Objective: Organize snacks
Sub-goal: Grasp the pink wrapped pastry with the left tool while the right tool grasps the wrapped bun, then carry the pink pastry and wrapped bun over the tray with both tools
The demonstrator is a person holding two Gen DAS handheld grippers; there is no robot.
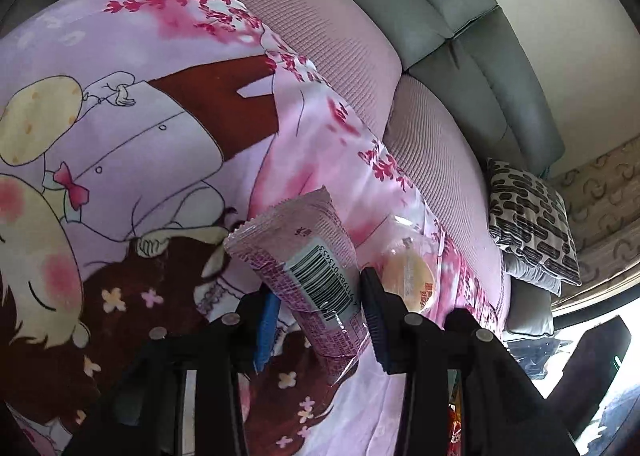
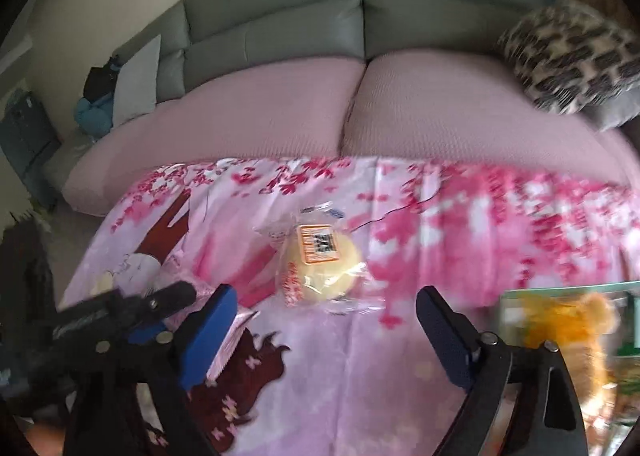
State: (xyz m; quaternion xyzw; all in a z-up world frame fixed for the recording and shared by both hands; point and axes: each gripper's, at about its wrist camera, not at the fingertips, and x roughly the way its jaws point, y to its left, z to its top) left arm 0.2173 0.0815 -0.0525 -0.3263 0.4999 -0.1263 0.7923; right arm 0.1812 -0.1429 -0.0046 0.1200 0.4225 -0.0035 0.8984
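While the left gripper [image 1: 318,314] is clamping the pink barcoded snack packet [image 1: 304,272] near its lower half, the slick wrapper is risking sliding free. Just right of it, a wrapped round bun [image 1: 408,280] is lying on the cartoon-print cloth [image 1: 140,135]. Across in the right view, the right gripper [image 2: 324,332] is gaping empty, the bun [image 2: 320,264] lying just ahead; its crinkly film is risking a skewed pinch.

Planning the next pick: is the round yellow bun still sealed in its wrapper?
Cannot tell: the bun lies inside a clear wrapper on the pink cloth, but its seams are too blurred.
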